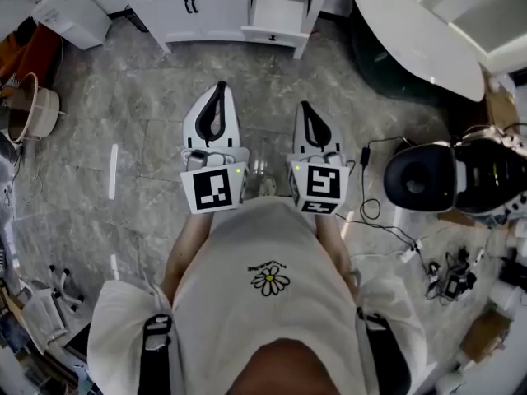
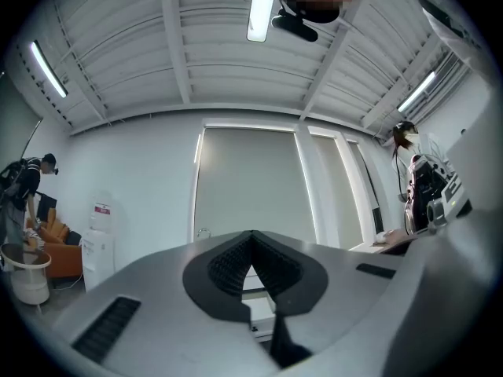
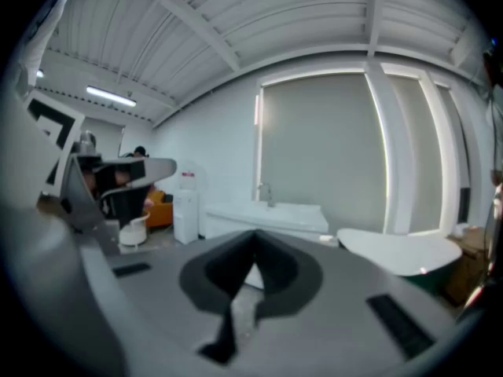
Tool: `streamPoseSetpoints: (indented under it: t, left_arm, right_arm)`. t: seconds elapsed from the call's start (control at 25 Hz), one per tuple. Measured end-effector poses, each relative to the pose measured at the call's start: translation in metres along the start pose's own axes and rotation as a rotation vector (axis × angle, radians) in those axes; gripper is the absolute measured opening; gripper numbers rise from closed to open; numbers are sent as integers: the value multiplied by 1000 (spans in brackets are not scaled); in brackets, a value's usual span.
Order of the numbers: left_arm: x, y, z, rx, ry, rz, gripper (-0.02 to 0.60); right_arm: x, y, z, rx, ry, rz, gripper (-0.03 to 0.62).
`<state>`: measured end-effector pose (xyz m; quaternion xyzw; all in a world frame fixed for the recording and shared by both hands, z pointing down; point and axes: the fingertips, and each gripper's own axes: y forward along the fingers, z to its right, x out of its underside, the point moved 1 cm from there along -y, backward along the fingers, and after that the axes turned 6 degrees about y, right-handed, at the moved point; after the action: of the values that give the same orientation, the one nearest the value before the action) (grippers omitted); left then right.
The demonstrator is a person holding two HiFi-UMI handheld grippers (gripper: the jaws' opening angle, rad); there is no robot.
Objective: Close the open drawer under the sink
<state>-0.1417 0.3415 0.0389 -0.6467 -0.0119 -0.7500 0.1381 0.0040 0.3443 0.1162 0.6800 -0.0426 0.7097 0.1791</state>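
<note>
The white vanity cabinet [image 1: 206, 6] stands at the far end of the grey stone floor. Its drawer [image 1: 277, 16] on the right side is pulled out and open. My left gripper [image 1: 219, 89] and right gripper [image 1: 305, 107] are held side by side in front of me, well short of the cabinet, both pointing toward it. Each has its jaws shut with nothing between them. In the left gripper view, the left gripper [image 2: 251, 236] shows a bit of the white drawer [image 2: 256, 294] below its closed tips. In the right gripper view, the right gripper [image 3: 253, 236] faces the sink counter [image 3: 271, 214] and its faucet [image 3: 266, 192].
A white bathtub [image 1: 416, 35] sits at the right of the cabinet. A black-and-white machine [image 1: 440, 175] and cables [image 1: 380, 212] lie on the floor at my right. A white bucket [image 1: 37, 109] and a white unit [image 1: 70, 11] stand at the left. A person [image 2: 27, 183] stands far left.
</note>
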Motion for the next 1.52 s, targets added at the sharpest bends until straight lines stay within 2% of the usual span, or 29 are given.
streamPoseSetpoints:
  t: [0.2,0.48,0.68,0.96,1.12,1.24,1.36,1.52]
  left_arm:
    - [1,5,3,-2,-2,-4,18]
    - [-5,16,18,-2,55,14,18]
    - [-3,19,12,-23,46,14,18]
    - [-10,27,24,-19,78,41,18]
    - [1,28,17,-27,54,30,18]
    - [-1,33,15,-37,19,63,18]
    - [-4,39,20,-24,5,92,18]
    - [-2,46,21,-4,7,86,18]
  right_arm:
    - [-2,3,-5,-47,-22,14,29]
    - [13,4,29,-8,91,-28,29]
    - [13,3,45,23,84,-22,29]
    - [11,8,55,13,82,-15,29]
    - [8,13,41,-11,38,-9,29]
    - [3,16,40,-22,20,10,29]
    - [-1,17,44,-17,14,27,29]
    - [-9,23,44,-15,-2,51,29]
